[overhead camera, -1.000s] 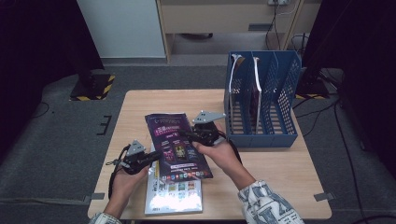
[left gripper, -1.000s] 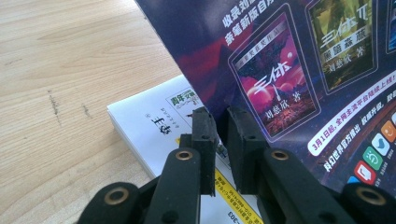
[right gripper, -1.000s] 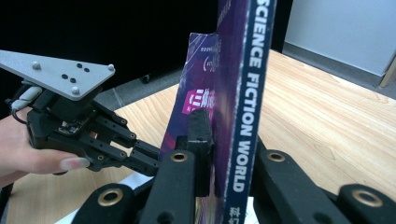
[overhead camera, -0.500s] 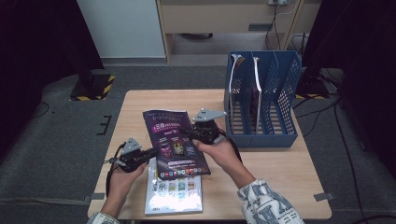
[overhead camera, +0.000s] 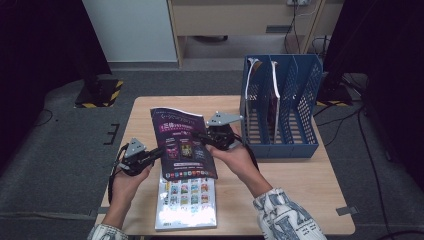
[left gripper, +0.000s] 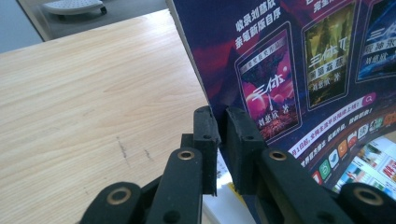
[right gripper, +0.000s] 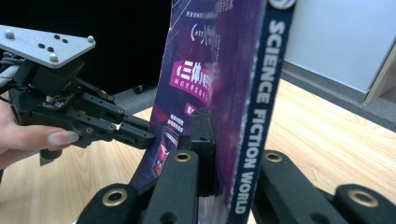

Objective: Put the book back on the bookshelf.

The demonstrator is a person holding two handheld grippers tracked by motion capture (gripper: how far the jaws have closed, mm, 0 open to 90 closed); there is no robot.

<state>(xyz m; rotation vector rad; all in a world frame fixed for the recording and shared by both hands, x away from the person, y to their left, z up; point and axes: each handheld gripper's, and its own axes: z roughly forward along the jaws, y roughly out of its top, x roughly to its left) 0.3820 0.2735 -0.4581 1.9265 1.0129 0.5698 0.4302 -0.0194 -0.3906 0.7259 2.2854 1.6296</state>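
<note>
1. My left tongs (overhead camera: 159, 153) are clenched on the left edge of the purple magazine (overhead camera: 184, 144); in the left gripper view the two pads pinch that edge (left gripper: 219, 140).
2. My right tongs (overhead camera: 199, 136) grasp the same magazine at its spine side; the right gripper view shows the spine, lettered "SCIENCE FICTION WORLD", between the pads (right gripper: 205, 154).
3. The magazine hangs tilted between the two tongs, clear of the wooden worktop (overhead camera: 280, 175), cover facing up.
4. Beneath it a second magazine (overhead camera: 186, 202) lies flat near the worktop's front edge.
5. To the right stands a blue file rack (overhead camera: 280, 107) with magazines upright in its left slots.
</note>
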